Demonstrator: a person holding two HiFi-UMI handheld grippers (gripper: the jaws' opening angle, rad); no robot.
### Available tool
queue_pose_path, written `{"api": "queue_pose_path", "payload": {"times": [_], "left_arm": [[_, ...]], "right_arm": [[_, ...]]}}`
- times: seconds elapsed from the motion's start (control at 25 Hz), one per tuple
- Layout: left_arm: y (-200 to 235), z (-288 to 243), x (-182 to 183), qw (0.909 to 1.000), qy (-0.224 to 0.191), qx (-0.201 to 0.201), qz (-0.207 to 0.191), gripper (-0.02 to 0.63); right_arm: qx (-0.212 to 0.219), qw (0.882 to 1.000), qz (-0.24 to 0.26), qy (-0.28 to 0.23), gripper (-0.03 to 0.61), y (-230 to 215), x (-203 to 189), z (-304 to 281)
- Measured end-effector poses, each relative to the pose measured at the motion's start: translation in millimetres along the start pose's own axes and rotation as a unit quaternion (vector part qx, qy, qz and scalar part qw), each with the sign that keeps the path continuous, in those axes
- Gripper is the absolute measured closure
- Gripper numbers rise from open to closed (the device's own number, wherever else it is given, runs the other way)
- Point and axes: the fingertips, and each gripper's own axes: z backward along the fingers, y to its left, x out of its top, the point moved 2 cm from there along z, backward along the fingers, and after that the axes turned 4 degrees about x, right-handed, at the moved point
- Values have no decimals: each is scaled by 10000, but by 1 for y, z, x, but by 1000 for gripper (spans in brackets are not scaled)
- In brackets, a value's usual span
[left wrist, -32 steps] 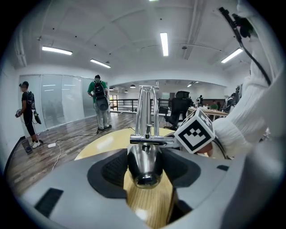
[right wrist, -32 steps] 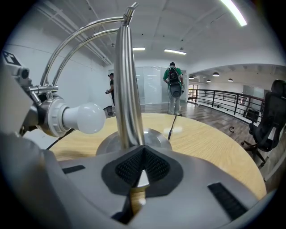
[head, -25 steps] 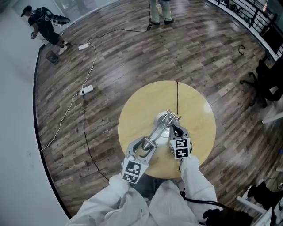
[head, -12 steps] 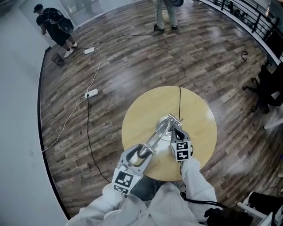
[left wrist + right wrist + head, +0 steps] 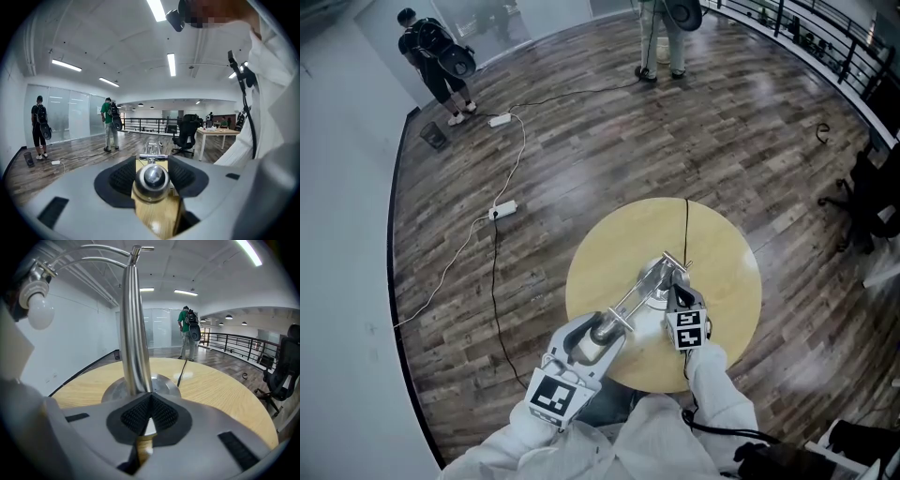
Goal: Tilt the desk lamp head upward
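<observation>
Seemingly midway: in the head view my left gripper (image 5: 598, 333) clasps the lamp head (image 5: 584, 345) at seven o'clock of the table (image 5: 722, 234); more tilt remains, I judge. Left gripper view: the jaws, just closing, hug its metal cap, but the head's angle is hidden. Right gripper view: my right gripper (image 5: 149, 398) is pinched together at the foot of the stem (image 5: 133, 333), with the bulb (image 5: 40, 310) at ten o'clock.

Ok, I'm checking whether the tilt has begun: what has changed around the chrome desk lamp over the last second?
The left gripper, with the rounded chrome lamp head between its jaws, rose toward the camera and carried the head up; its jaws have just been closing further. The right gripper stayed shut at the foot of the chrome lamp stem, and the lamp's flat base stayed on the round wooden table.
</observation>
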Motion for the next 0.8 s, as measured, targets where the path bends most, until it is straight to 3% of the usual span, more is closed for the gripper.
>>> {"api": "queue_pose_path", "payload": {"times": [0.8], "left_arm": [[-17, -9, 111, 9977, -310, -478, -358, 414]], "right_arm": [[65, 10000, -38, 41, 568, 1, -1, 2]]}}
